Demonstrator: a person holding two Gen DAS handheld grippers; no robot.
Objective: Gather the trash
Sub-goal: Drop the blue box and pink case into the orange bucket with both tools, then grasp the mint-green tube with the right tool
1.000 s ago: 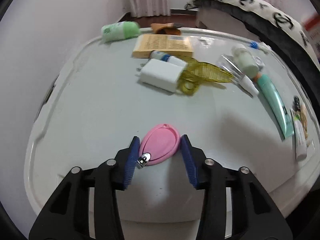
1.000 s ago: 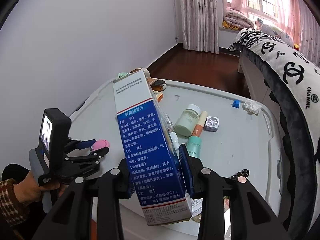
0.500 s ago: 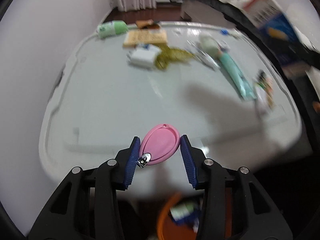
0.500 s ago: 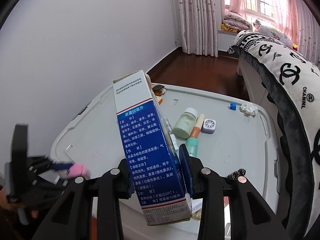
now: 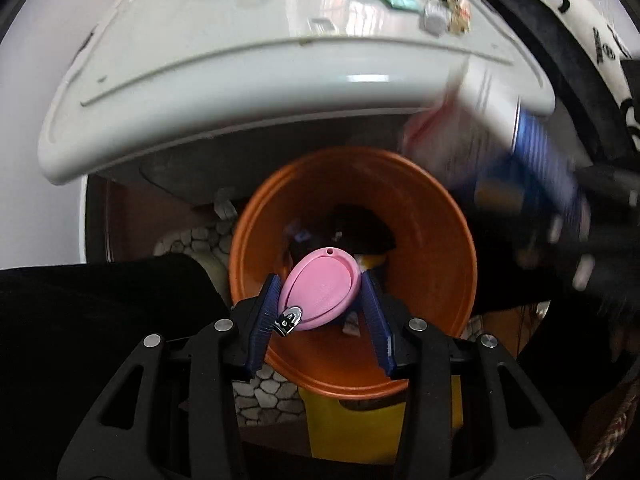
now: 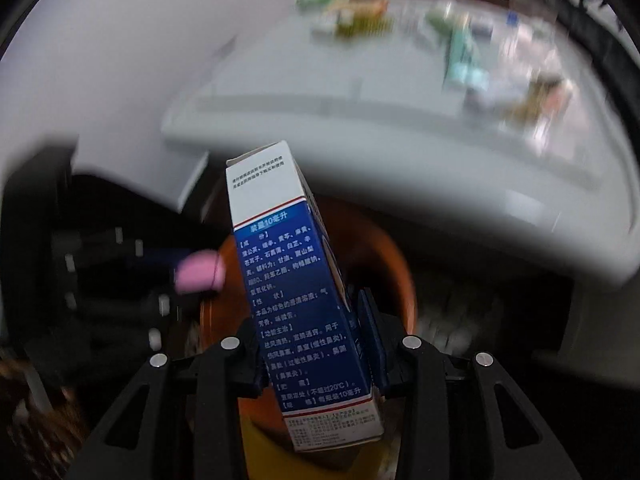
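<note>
Left wrist view: the left tool [image 5: 320,304] is clamped on the pink nail clipper [image 5: 319,289], one pad on each side of the oval case, its long axis running up and away from the tool with the metal tip back by the left pad. Straight below it is the orange bin [image 5: 432,216], already holding some scraps. So the clipper sits right over the opening, and I'd guess a plain release drops it in. The table [image 5: 248,80] edge is above the bin in this shot. The blue and white box [image 5: 516,148] is a blur at the upper right, around the bin's rim.

Right wrist view: the right tool [image 6: 316,344] is gripping the blue and white box [image 6: 296,292] near its lower end, long axis sticking up past the tool. The orange bin [image 6: 396,276] is behind and below the box, so this one looks lined up too. The pink nail clipper [image 6: 198,274] shows blurred off to the left.
</note>
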